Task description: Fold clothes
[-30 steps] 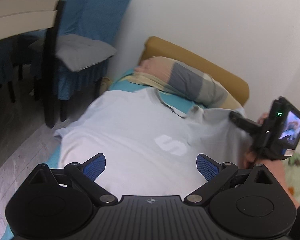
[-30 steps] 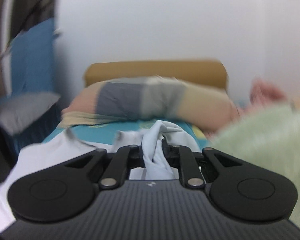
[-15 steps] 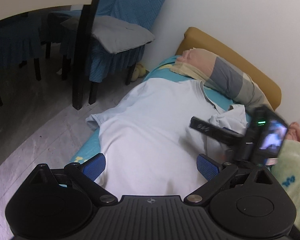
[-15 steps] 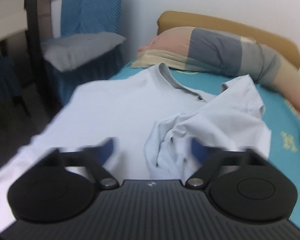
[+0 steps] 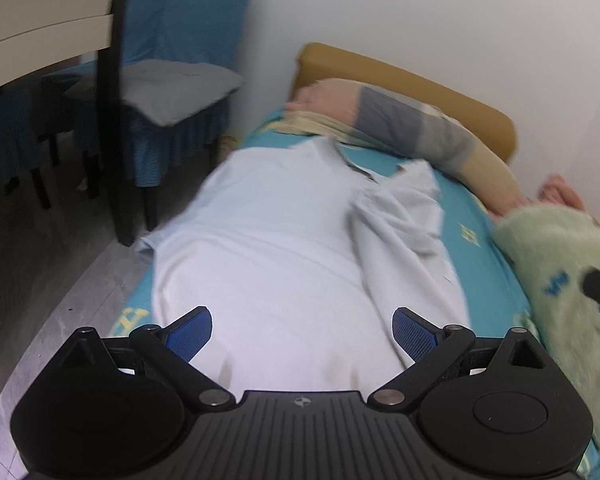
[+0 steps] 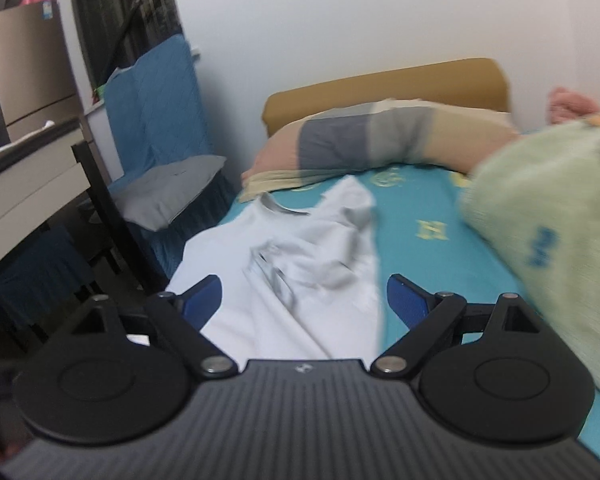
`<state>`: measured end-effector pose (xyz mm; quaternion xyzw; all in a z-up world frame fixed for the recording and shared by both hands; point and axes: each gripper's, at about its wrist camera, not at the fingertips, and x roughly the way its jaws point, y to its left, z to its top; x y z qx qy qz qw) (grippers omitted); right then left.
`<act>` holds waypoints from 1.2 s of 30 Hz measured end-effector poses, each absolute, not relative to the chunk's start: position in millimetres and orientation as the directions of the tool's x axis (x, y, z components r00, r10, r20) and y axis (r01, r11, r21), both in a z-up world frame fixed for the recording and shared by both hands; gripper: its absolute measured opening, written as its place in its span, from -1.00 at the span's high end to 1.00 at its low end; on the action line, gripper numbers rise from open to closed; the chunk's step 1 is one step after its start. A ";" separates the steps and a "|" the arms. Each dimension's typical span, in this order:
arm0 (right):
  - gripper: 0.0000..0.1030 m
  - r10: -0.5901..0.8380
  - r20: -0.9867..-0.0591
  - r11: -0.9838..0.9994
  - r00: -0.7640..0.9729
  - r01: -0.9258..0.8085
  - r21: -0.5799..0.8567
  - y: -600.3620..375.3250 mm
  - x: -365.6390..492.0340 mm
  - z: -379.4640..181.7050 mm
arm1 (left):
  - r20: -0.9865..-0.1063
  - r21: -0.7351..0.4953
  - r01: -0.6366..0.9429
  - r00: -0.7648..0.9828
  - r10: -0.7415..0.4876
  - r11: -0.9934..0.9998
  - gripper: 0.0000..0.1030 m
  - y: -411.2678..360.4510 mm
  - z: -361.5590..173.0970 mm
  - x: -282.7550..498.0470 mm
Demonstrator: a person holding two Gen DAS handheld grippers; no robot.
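Shirt (image 5: 268,256) flat on bed (image 5: 496,280), right sleeve folded inward.
Left gripper (image 5: 302,330) and right gripper (image 6: 304,296) both spread wide, empty; next, best pinching left sleeve edge, folding evenly across.

A plain white wall (image 5: 440,16) stands behind the bed, and a mustard-yellow headboard (image 5: 412,84) lies against it at 12 o'clock. The mattress has a turquoise sheet (image 6: 428,248). At 10 o'clock, a chair with a blue cover (image 5: 188,16) carries a grey cushion (image 5: 176,88). A dark-legged table (image 5: 48,40) stands at 9 o'clock on the grey floor (image 5: 48,280).
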<state>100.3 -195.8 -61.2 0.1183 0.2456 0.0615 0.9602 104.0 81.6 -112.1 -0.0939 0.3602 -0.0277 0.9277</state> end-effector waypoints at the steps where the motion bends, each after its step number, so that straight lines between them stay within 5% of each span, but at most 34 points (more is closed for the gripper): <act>1: -0.77 0.164 -0.455 0.964 0.875 -0.044 0.263 -204.8 80.1 -59.3 | -0.664 -0.187 0.003 0.736 -0.129 0.982 -0.90 74.9 -110.6 97.9; 11: -0.77 0.059 -0.415 0.931 0.908 0.099 0.350 -285.9 -16.4 -56.0 | -0.740 -0.223 0.150 0.617 -0.267 0.963 -0.75 6.7 -111.2 55.2; 21: -0.77 -0.001 -0.391 0.860 0.921 0.200 0.470 -355.9 -17.5 -69.8 | -0.793 -0.189 0.428 0.465 -0.394 0.884 -0.46 -140.6 -150.1 2.2; 30: -0.77 0.002 -0.401 0.752 0.916 0.263 0.605 -393.5 -20.2 -92.6 | -0.814 -0.153 0.568 0.392 -0.429 0.809 -0.41 -202.3 -202.8 -15.5; 33: -0.77 0.000 -0.411 0.744 0.912 0.275 0.609 -396.0 -15.5 -99.1 | -0.811 -0.132 0.553 0.417 -0.410 0.822 -0.14 -203.2 -213.0 -9.5; 36: -0.77 -0.009 -0.426 0.748 0.905 0.288 0.597 -395.6 -10.8 -105.0 | -0.794 -0.106 0.535 0.462 -0.395 0.838 0.64 -200.7 -212.1 -7.6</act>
